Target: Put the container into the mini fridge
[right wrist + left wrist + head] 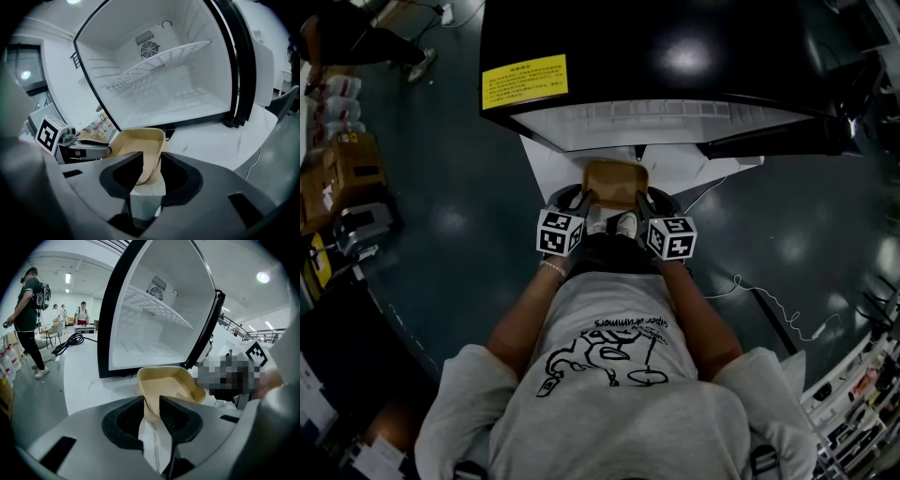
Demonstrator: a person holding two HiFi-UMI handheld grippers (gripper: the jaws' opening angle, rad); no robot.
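I hold a tan, open-topped container between both grippers, in front of the open mini fridge. My left gripper is shut on its left rim, and the left gripper view shows the pads pinching the container wall at my left gripper. My right gripper is shut on the right wall; in the right gripper view the container sits between the jaws of my right gripper. The fridge's white interior with a wire shelf stands open just beyond the container.
The fridge door swings open to the right. The fridge stands on a white mat. Boxes and gear line the left side, and a thin cable lies on the dark floor at right. People stand far off.
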